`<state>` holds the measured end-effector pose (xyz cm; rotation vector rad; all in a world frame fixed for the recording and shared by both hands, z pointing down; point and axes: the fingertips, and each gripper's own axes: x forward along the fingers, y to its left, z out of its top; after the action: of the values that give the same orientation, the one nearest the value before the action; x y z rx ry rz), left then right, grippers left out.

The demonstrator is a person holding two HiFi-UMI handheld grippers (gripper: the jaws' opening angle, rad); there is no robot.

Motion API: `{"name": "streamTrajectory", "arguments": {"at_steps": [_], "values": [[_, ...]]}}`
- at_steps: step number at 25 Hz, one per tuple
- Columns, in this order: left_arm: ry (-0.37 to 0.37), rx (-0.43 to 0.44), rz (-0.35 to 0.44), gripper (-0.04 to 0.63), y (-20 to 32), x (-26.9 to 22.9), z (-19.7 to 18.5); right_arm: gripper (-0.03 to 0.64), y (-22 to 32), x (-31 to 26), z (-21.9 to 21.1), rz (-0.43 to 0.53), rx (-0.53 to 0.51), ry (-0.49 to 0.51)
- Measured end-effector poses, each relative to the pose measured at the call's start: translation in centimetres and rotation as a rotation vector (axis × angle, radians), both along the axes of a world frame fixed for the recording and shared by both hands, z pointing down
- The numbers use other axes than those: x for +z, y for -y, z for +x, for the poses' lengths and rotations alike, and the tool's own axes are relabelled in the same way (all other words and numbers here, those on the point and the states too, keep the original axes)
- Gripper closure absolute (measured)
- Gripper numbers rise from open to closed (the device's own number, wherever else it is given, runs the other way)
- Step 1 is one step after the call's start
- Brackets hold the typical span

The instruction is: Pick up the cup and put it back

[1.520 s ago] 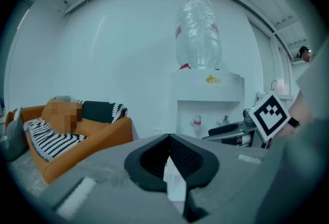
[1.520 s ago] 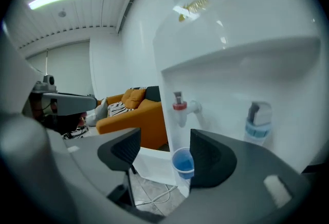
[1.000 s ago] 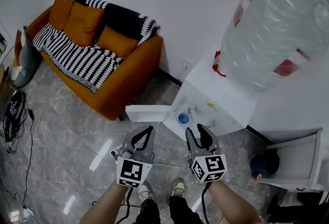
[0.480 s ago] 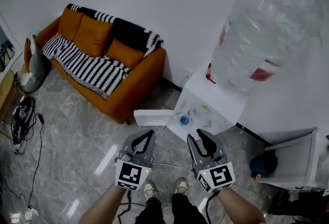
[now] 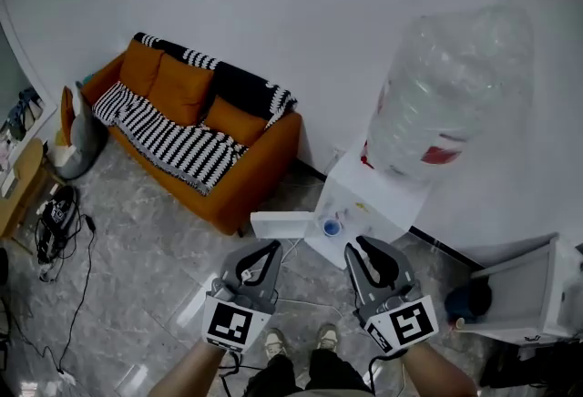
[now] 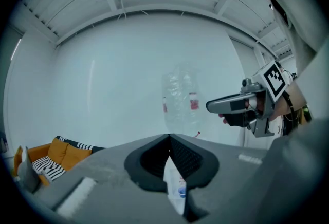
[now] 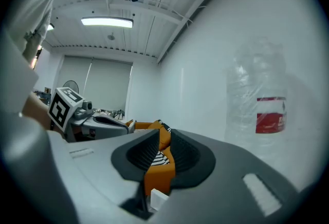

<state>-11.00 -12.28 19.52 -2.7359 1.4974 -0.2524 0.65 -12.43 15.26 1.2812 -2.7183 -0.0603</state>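
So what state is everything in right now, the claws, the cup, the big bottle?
Left claw: shut, empty.
Right claw: a narrow gap, just been closing, nothing between its jaws.
Blue cup: upright on the ledge of the dispenser, untouched.
Water bottle: upturned on the dispenser.
Striped blanket: draped over the sofa.

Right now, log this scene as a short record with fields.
cup: blue, on the water dispenser ledge, neither tongs on it
left tongs: jaws together, empty
right tongs: narrow gap, jaws have just been closing, nothing between them
bottle: clear, on top of the dispenser
sofa: orange, striped throw over it, by the wall
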Motion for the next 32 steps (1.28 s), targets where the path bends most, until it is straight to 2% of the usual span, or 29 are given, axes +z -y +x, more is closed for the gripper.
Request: {"name": "streamTrajectory", "arguments": {"at_steps": [5,7,13,17,24,28,32], "values": [[-0.071,-0.035,0.006,0.594,-1.5,-5.2,-0.3,0.573,-0.9,-4.9,0.0,0.026,-0.011,0.020],[-0.080,-0.049,0.022,0.594,-2.1,-7.0,-0.6,0.603,-1.3,-6.8,0.2,0.035,-0.013,0.035],[-0.081,-0.020,0.087,0.594,-4.2,-11.8,-0.5,0.609,-4.0,-10.6,-0.2,0.069,-0.060,0.022],[-0.046,-0.004,0.094,0.594,-5.6,-13.4,-0.3,0.612,-5.7,-12.3,0.2,0.073,-0.080,0.028],[-0.054,-0.011,0.125,0.594,-7.3,-16.4,0.3,0.612,-7.5,-14.9,1.4,0.080,-0.091,0.053],[-0.023,-0.023,0.132,0.594,-8.1,-16.8,0.5,0.614,-8.0,-15.6,2.2,0.093,-0.107,0.059],[-0.033,-0.041,0.133,0.594,-8.3,-17.0,0.9,0.614,-8.2,-16.3,2.9,0.102,-0.112,0.064]]}}
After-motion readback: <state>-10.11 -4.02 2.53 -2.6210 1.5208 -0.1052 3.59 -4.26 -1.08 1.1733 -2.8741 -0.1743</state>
